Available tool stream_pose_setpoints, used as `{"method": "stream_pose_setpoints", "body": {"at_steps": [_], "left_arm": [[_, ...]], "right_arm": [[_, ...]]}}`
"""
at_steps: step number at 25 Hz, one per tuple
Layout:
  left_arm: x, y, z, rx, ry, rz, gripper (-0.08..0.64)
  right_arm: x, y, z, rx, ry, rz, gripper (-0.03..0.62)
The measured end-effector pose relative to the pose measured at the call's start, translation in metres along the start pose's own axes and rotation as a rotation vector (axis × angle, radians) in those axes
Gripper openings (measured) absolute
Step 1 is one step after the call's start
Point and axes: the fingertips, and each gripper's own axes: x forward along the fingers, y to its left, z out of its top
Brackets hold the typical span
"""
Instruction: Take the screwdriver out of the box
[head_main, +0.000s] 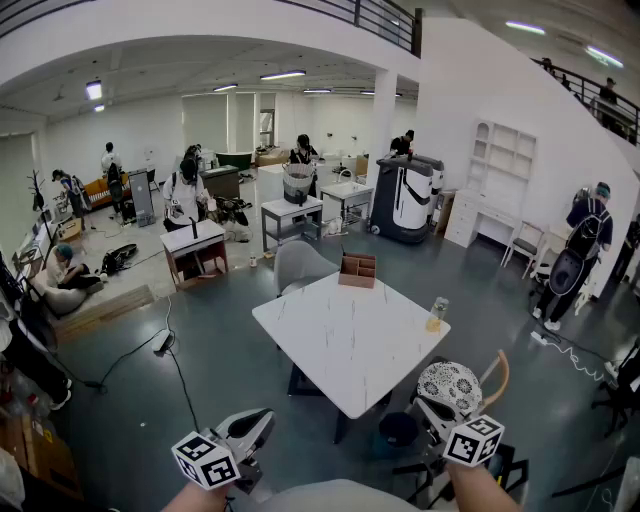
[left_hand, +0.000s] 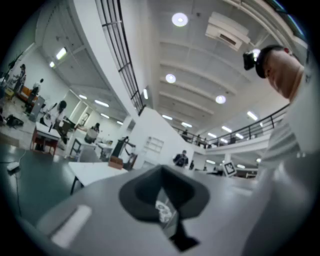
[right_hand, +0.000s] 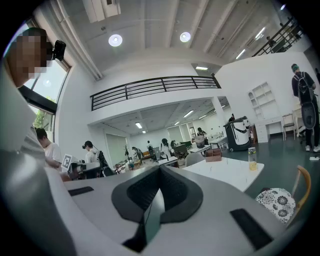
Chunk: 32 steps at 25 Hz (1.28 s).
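Note:
A small brown box stands at the far edge of the white table; it also shows in the left gripper view and the right gripper view. No screwdriver can be seen from here; the box's inside is hidden. Both grippers are held low, near my body, well short of the table. The left gripper is shut with nothing in it. The right gripper is also shut and empty.
A bottle of yellow liquid stands at the table's right edge. A wooden chair with a patterned cushion is by the near right corner, a grey chair at the far side. Other people, tables and a floor cable lie beyond.

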Motion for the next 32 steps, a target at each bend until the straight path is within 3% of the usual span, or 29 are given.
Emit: {"method": "stream_pose_setpoints", "body": {"at_steps": [19, 32], "left_arm": [[0.025, -0.007, -0.006, 0.007, 0.020, 0.012, 0.005], [0.103, -0.049, -0.017, 0.041, 0.039, -0.002, 0.005]], "right_arm": [[-0.001, -0.027, 0.002, 0.027, 0.001, 0.018, 0.008], [-0.033, -0.093, 0.017, 0.026, -0.008, 0.054, 0.008]]}}
